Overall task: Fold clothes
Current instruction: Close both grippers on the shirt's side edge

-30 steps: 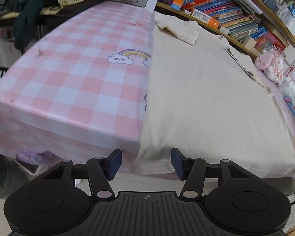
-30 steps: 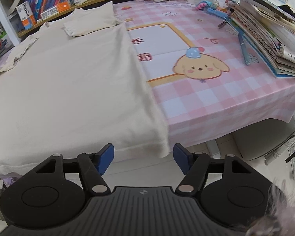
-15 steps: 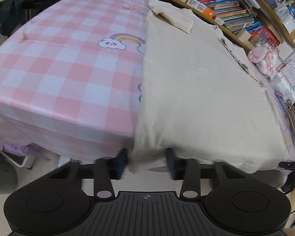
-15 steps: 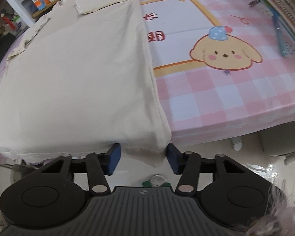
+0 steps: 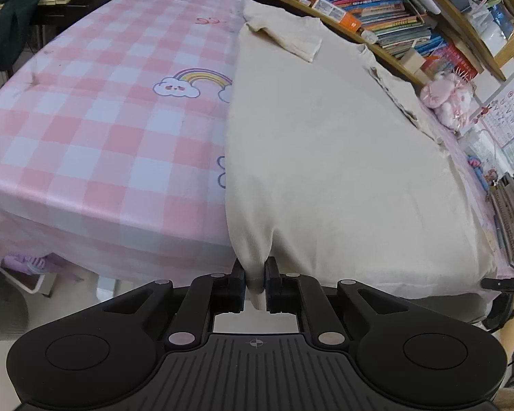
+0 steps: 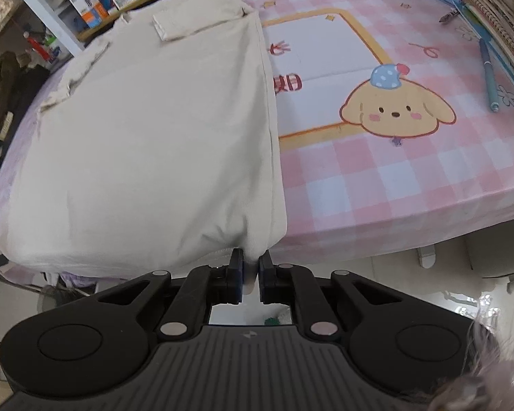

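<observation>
Both grippers — left (image 5: 255, 282), right (image 6: 251, 275) — just closed on thin shirt (image 5: 325, 157) hem corners at bottom center; lift unevenly and one slips.

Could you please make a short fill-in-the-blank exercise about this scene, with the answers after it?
1. Each gripper is shut on a bottom corner of the cream ____.
2. The tablecloth is checked white and ____.
3. In the left wrist view, beside the garment is printed a cloud with a ____.
4. In the right wrist view, the printed puppy wears a ____ hat.

Answers: garment; pink; rainbow; blue
</observation>
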Tool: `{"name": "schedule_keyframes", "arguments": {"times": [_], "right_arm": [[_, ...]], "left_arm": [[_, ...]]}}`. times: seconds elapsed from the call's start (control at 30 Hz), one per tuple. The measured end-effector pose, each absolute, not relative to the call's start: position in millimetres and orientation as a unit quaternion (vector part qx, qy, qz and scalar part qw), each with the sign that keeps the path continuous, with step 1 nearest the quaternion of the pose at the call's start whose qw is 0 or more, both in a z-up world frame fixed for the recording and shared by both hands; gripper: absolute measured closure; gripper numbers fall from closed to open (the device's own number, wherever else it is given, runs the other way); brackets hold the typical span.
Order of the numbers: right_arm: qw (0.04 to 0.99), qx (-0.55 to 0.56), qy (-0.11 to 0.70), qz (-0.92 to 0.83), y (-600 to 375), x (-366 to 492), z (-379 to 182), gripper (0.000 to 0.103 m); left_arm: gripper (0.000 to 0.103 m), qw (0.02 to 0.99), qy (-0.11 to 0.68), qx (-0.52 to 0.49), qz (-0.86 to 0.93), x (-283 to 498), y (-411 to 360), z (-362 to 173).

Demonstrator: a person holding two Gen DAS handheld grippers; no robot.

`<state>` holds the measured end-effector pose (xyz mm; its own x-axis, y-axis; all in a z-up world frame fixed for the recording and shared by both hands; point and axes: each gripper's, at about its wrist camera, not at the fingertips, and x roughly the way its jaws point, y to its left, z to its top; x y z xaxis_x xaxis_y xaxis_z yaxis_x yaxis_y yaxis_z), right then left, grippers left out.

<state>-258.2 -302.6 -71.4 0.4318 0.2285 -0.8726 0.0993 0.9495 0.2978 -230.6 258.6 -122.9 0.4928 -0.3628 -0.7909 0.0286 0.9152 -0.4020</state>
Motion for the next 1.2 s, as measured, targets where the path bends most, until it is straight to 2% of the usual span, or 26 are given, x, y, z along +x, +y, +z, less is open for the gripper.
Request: {"name": "schedule_keyframes", "arguments": {"times": [0.1, 0.17, 0.33, 0.4, 0.47, 0.53, 1.2], "right_arm": [[0.825, 0.154, 0.542, 0.039, -304.7, -253.8, -77.8, 0.086], [0.821, 0.157, 0.547, 0.041, -306.3, -250.4, -82.1, 0.071], [0.809, 0.155, 0.564, 0.055, -306.8, -239.4, -93.8, 0.069], [0.808, 0.15, 0.567, 0.063, -305.8, -238.2, -94.3, 0.073], [0.808, 0.153, 0.565, 0.074, -306.4, -239.2, -93.0, 0.09], [0.808, 0.152, 0.564, 0.072, -307.5, -241.1, -91.0, 0.094], [0.825, 0.191, 0.53, 0.046, -304.5, -289.3, -65.0, 0.096]], "left_arm": [[0.08, 0.843, 0.496, -0.176, -0.113, -226.3, 262.2, -127.5], [0.077, 0.838, 0.502, -0.182, -0.113, -223.2, 265.3, -131.9], [0.076, 0.832, 0.507, -0.196, -0.113, -222.4, 268.3, -138.9], [0.08, 0.831, 0.503, -0.21, -0.114, -224.3, 270.6, -140.8], [0.094, 0.83, 0.5, -0.221, -0.111, -226.4, 271.5, -140.6], [0.095, 0.829, 0.499, -0.23, -0.107, -228.5, 271.9, -140.0], [0.096, 0.837, 0.469, -0.24, -0.144, -262.4, 286.1, -117.4]]}}
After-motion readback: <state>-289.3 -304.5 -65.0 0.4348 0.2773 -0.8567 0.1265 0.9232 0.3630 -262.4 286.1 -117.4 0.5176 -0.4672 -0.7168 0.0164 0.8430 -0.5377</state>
